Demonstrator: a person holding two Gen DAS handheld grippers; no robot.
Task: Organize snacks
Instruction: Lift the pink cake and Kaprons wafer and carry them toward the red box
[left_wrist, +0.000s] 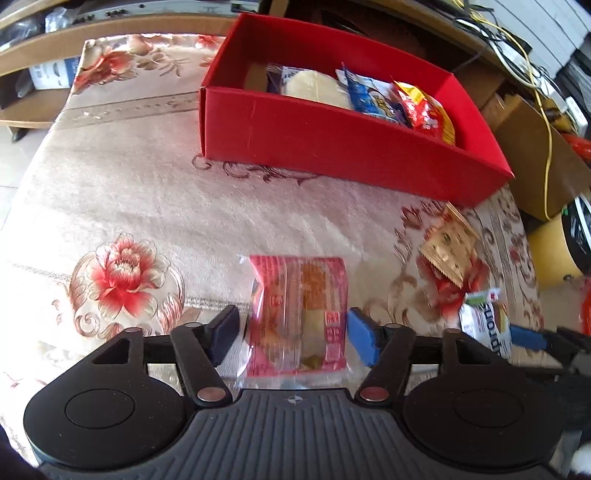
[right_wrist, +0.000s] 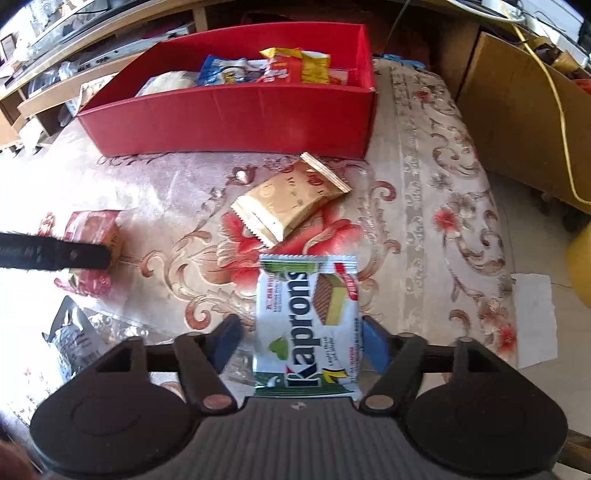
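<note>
Ahead of both tongs, on a flowered cloth (left_wrist: 147, 177), a red box (left_wrist: 332, 147) with several snack packs inside. Between box and right tongs, a gold packet (right_wrist: 291, 201), flat on the cloth. Between the fingers of the right tongs (right_wrist: 301, 338), a white wafer pack (right_wrist: 308, 325), fingers close at either side, grip unclear. Within the left tongs (left_wrist: 291, 332), a pink cake pack (left_wrist: 299, 314), fingers spread beside it, contact unclear.

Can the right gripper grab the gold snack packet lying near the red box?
Probably not right now. The right gripper already has the Kaprons wafer pack between its jaws. The gold packet lies uncovered just ahead on the flowered cloth, so the way is free otherwise.
</note>
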